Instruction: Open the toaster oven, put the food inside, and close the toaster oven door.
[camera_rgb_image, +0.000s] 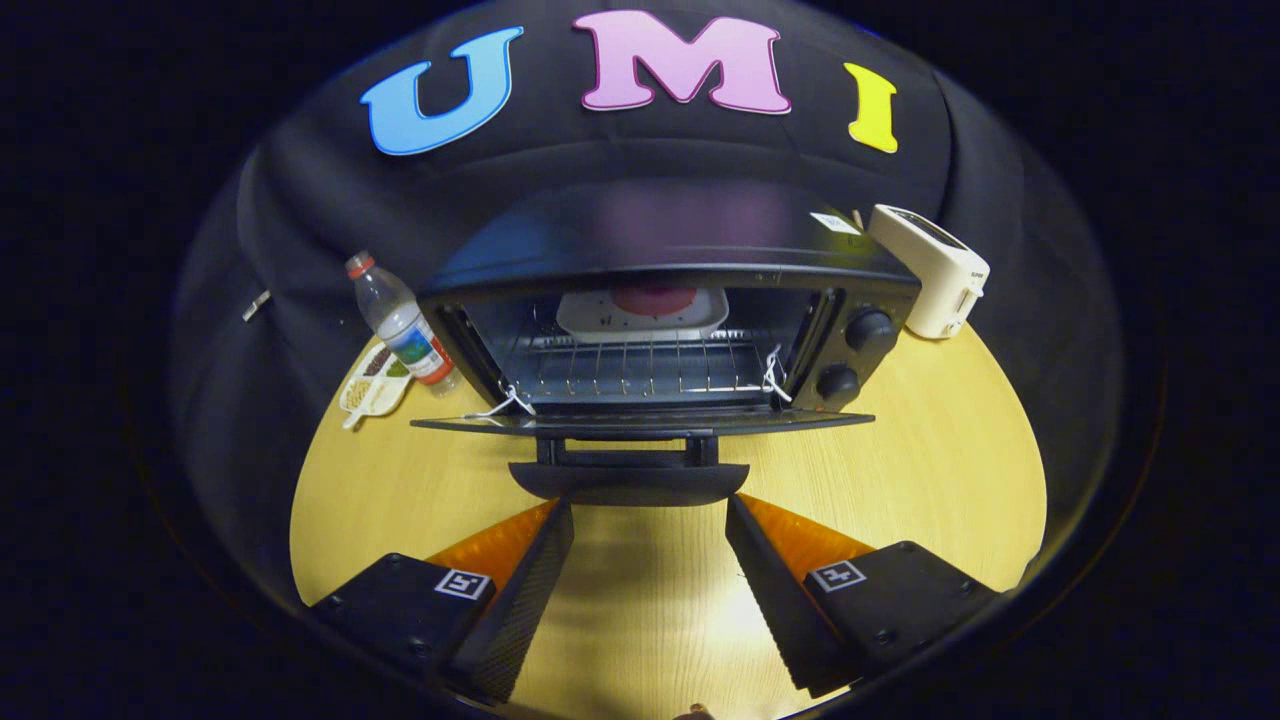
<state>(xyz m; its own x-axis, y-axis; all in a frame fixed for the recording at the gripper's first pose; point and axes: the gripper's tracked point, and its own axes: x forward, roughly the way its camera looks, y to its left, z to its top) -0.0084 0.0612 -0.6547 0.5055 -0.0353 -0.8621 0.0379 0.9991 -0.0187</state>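
Fingers of the hand-held gripper (650, 515) stand wide apart above the wooden tabletop (930, 490), clamped on nothing, their tips just under the handle (628, 478) of the toaster oven door (640, 423). The door hangs fully open and flat, ahead of the fingers. Beyond it the toaster oven (660, 300) shows its wire rack (640, 368), and a white tray with the red food (652, 299) sits at the back of the rack. Two knobs (868, 328) sit on the oven's right panel. A plastic bottle (400, 322) and a small dish (375, 385) lie left of the oven; a white appliance (935, 270) stands to its right.
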